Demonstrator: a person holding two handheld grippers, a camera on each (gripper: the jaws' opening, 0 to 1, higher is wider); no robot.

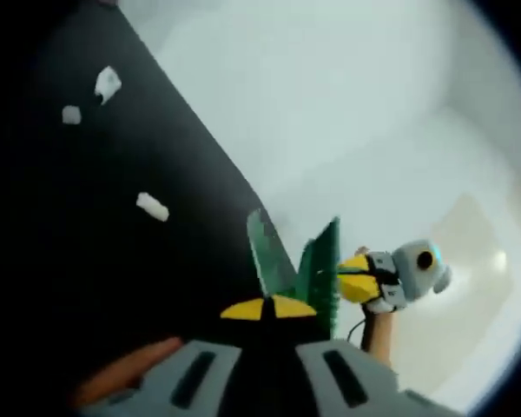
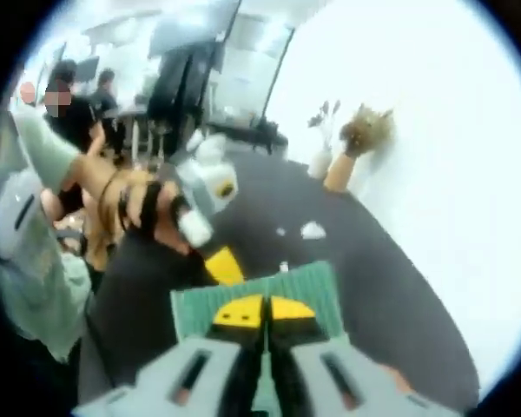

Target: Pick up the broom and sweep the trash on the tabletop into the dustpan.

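Left tool [image 1: 267, 310] pinching green ridged dustpan [image 1: 317, 265] at black surface [image 1: 87, 287] edge – crumpled white scraps [image 1: 152, 207] beyond, right tool [image 2: 265, 314] pressed together on the dustpan [image 2: 313, 287], right gripper view adds vase [image 2: 319, 162] by wall.

Vases: two vases [image 2: 330, 167] with dried stems stand at the far end of the table [image 2: 391, 295], against the wall [image 2: 434, 113].
People: two seated figures [image 2: 74, 109] beyond the table, well apart from it.
Chair: dark office chair [image 2: 169, 91] beyond the table's far end.
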